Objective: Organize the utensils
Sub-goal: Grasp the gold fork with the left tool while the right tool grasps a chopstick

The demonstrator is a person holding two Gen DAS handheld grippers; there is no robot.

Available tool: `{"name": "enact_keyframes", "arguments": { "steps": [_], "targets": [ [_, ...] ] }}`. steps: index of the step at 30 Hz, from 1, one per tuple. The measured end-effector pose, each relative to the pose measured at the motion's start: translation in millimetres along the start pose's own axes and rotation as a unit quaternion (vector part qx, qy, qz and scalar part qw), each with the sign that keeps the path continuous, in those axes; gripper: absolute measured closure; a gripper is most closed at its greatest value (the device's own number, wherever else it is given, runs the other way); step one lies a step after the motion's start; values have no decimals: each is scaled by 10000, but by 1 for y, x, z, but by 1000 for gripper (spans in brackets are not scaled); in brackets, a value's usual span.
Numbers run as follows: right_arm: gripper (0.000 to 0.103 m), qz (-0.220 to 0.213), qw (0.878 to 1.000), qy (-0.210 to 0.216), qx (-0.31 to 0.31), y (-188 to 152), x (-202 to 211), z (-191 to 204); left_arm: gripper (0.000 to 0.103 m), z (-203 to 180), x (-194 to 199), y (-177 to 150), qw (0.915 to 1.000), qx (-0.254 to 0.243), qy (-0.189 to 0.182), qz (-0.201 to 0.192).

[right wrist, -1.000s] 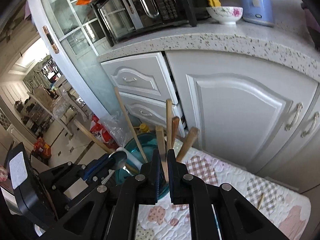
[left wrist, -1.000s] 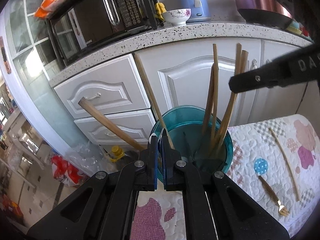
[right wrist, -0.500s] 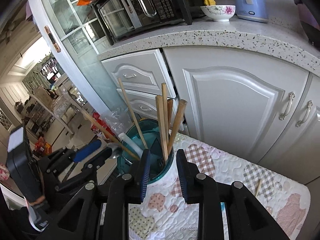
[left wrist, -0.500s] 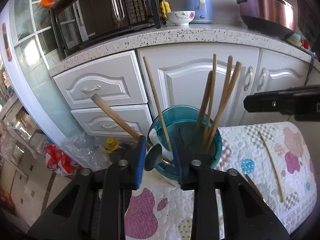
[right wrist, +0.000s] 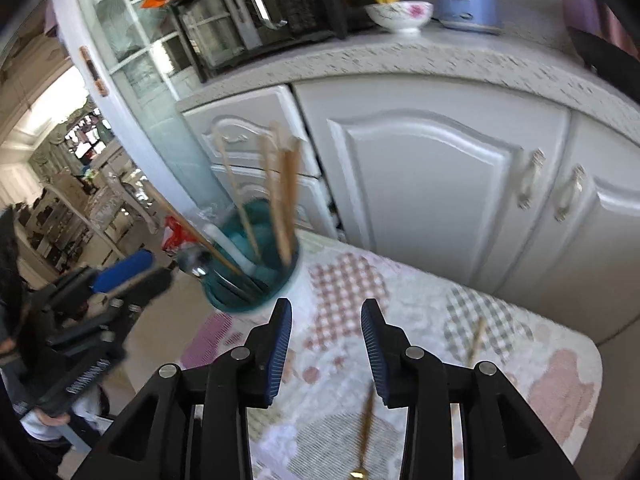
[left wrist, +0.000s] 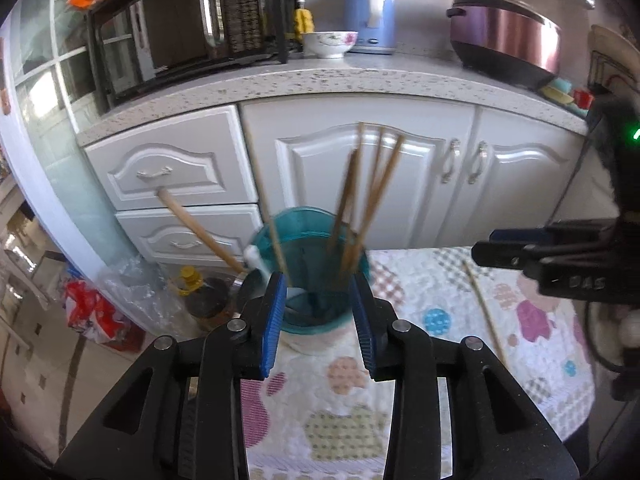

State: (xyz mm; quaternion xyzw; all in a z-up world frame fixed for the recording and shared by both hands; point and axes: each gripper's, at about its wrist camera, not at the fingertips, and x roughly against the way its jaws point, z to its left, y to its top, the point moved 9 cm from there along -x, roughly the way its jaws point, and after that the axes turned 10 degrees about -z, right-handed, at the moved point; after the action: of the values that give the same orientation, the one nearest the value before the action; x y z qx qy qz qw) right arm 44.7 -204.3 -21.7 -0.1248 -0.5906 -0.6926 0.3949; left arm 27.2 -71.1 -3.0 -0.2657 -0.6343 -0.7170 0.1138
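Left gripper (left wrist: 318, 320): jaws have just been opening, now spread with nothing gripped; teal holder (left wrist: 316, 264) seen through the gap. Holder stands at the far left end of quilted mat (left wrist: 448, 304), packed with chopsticks (left wrist: 360, 200) and a wooden-handled utensil (left wrist: 200, 232). Right gripper (right wrist: 326, 344): jaws also just opening, apart, empty, above the mat. 1 loose chopstick (left wrist: 484, 312) and a gold fork (right wrist: 364, 432) lie on the mat
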Motion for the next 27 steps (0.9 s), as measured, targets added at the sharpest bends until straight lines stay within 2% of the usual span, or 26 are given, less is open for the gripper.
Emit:
{"name": "enact_keyframes", "arguments": {
  "steps": [8,15,19,21,24,27],
  "targets": [
    [68,619,9950,-609,-490,-64,-2,-81,70,-48,-9,-23,9959,153,-771,441],
    [68,1138,9861,-719,-970,-112,-30,-124,70,-93,-48,-68,9824,300,-1338,1265],
    [68,1269,9838,-741,-1023,-114,-50,-134,70,-112,-76,-96,9687,521,-1629,1801],
    [68,1276,9830,-772,-1071,-109,-61,-143,70,-119,-85,-104,9652,564,-1667,1934],
    [77,1335,9814,-847,-1086,-103,-78,-157,70,-125,-99,-113,9621,601,-1644,2089],
    [90,1334,9827,-882,-935,-95,-91,-165,70,-124,-110,-122,9600,645,-1579,2222]
  ]
}}
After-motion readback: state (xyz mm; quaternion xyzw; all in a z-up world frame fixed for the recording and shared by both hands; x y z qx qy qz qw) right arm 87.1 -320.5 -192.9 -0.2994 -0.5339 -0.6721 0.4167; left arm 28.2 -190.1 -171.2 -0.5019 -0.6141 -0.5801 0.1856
